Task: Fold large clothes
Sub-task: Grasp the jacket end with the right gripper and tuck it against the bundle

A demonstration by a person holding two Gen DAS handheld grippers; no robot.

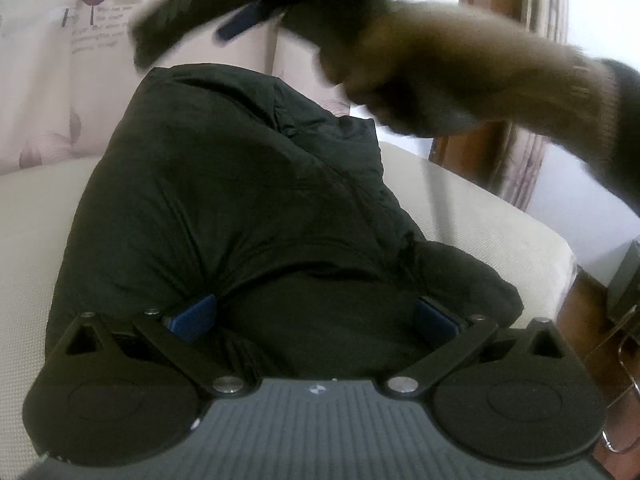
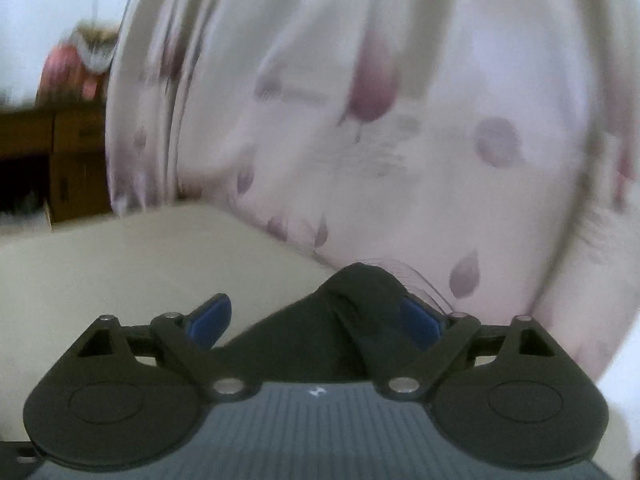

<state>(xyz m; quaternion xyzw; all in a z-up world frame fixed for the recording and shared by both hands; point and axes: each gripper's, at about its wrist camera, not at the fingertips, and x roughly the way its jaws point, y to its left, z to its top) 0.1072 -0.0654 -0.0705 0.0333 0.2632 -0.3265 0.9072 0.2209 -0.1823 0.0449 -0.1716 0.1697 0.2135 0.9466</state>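
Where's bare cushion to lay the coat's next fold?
Bare cream cushion left of the black coat, bordered by the floral curtain; a narrower strip on its right. Crowded in the middle, where the left gripper straddles fabric.

Black padded coat (image 1: pixel 224 200) heaped on the cream cushion (image 1: pixel 472 216) fills the middle of the left wrist view and bulges between the left gripper's (image 1: pixel 312 316) spread fingers. Bare cushion lies open on both sides of the heap. Patterned curtain (image 1: pixel 40 80) closes the far side. Right gripper (image 1: pixel 244 24) and a brown sleeve (image 1: pixel 480 76) cross above the coat, blurred. Wooden frame (image 1: pixel 588 320) bounds the cushion's right edge. In the right wrist view, black cloth (image 2: pixel 352 320) sits between the fingers; open cushion (image 2: pixel 140 264) to its left.
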